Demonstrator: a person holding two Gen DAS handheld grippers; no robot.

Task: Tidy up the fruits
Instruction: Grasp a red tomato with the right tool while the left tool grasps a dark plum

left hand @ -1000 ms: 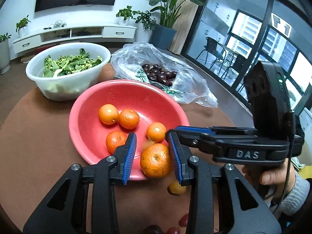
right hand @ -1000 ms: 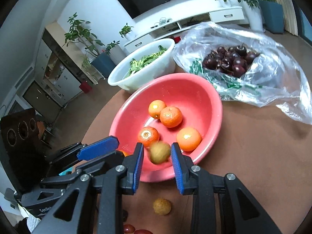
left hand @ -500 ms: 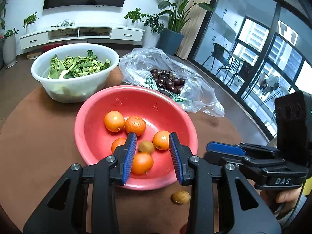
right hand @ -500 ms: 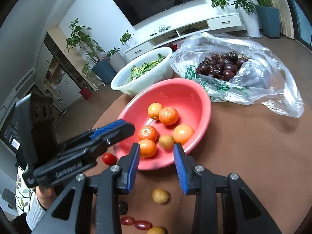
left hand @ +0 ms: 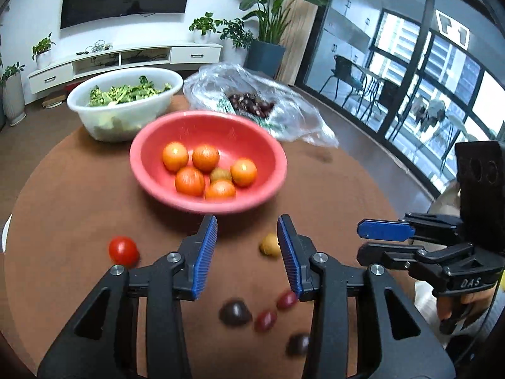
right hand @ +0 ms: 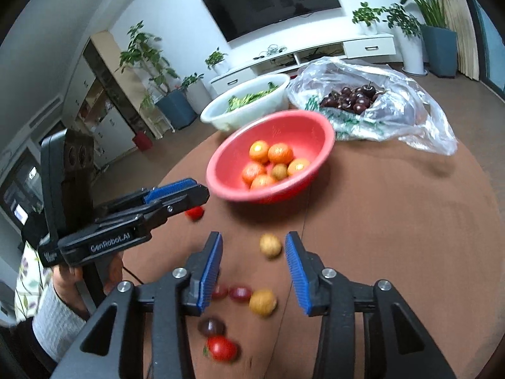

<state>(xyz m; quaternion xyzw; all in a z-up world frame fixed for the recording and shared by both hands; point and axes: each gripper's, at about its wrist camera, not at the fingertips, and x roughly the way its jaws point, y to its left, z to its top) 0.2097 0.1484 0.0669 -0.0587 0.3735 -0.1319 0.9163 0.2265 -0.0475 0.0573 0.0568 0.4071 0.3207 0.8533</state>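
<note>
Now both the left gripper (left hand: 247, 254) and right gripper (right hand: 254, 271) are spread wide and hold nothing, and the small round yellow-brown fruit (right hand: 270, 245) on the brown table (right hand: 394, 221) near the red plastic bowl (right hand: 318, 164) looks light, smooth and easy to roll, so pinch it gently across its middle.

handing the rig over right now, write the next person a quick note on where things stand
Left gripper: open, empty, above the table.
Right gripper: open, empty, a yellow-brown fruit on the table between its fingertips.
Done: five oranges and one small brownish fruit sit in the red bowl.
Left: loose on the brown table are a second yellow-brown fruit, two red tomatoes, small red and dark fruits.
Cherries are in the plastic bag; the white bowl holds greens.
</note>
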